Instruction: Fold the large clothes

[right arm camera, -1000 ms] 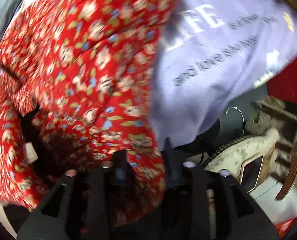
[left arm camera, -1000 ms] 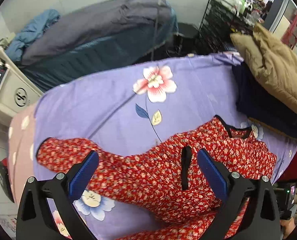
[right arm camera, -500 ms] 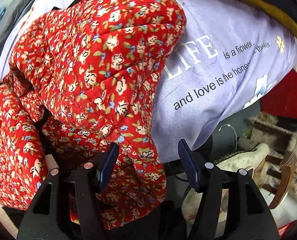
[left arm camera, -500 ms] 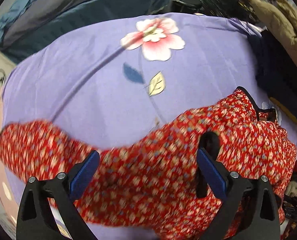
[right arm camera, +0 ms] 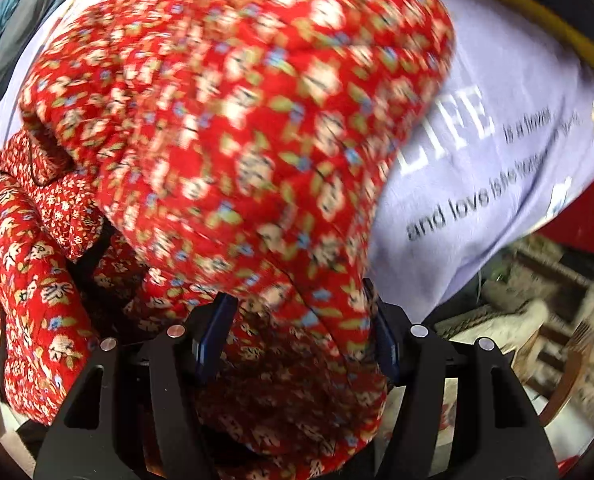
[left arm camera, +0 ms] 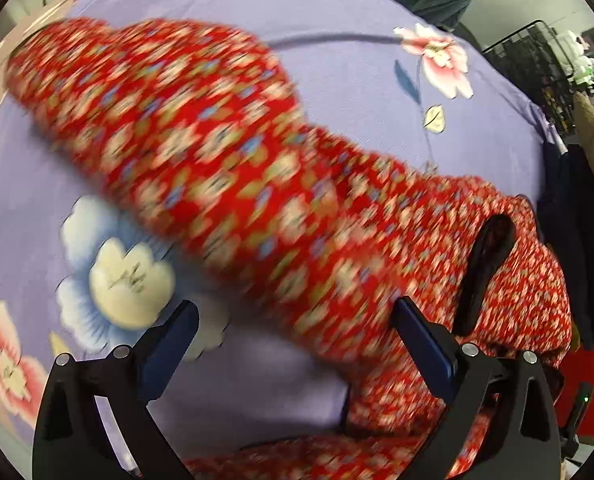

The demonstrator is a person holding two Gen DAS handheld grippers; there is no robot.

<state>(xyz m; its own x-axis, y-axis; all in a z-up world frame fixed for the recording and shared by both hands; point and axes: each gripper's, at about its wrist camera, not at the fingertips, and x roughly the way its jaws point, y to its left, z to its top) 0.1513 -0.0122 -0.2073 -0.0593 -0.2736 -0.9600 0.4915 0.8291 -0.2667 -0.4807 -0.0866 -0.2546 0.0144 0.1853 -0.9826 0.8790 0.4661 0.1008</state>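
A red floral quilted jacket [left arm camera: 233, 168] lies on a purple flowered bedsheet [left arm camera: 337, 20]. In the left wrist view one sleeve stretches to the upper left, blurred, and the black-trimmed body bunches at right. My left gripper [left arm camera: 293, 332] is open, its blue pads wide apart just above the sleeve near the body. In the right wrist view the jacket [right arm camera: 237, 120] fills the frame, with its other sleeve bulging towards me. My right gripper [right arm camera: 297, 336] is open with jacket fabric lying between its pads.
Dark and tan clothes [left arm camera: 577, 208] are piled at the bed's right edge. A black wire rack [left arm camera: 537, 60] stands behind. The sheet's printed text [right arm camera: 477, 184] hangs over the bed edge, with a wooden chair and clutter [right arm camera: 557, 340] on the floor below.
My left gripper swung left and lower over the sleeve, which now fills its view. My right gripper went from shut on the jacket to open and moved closer to the sleeve.
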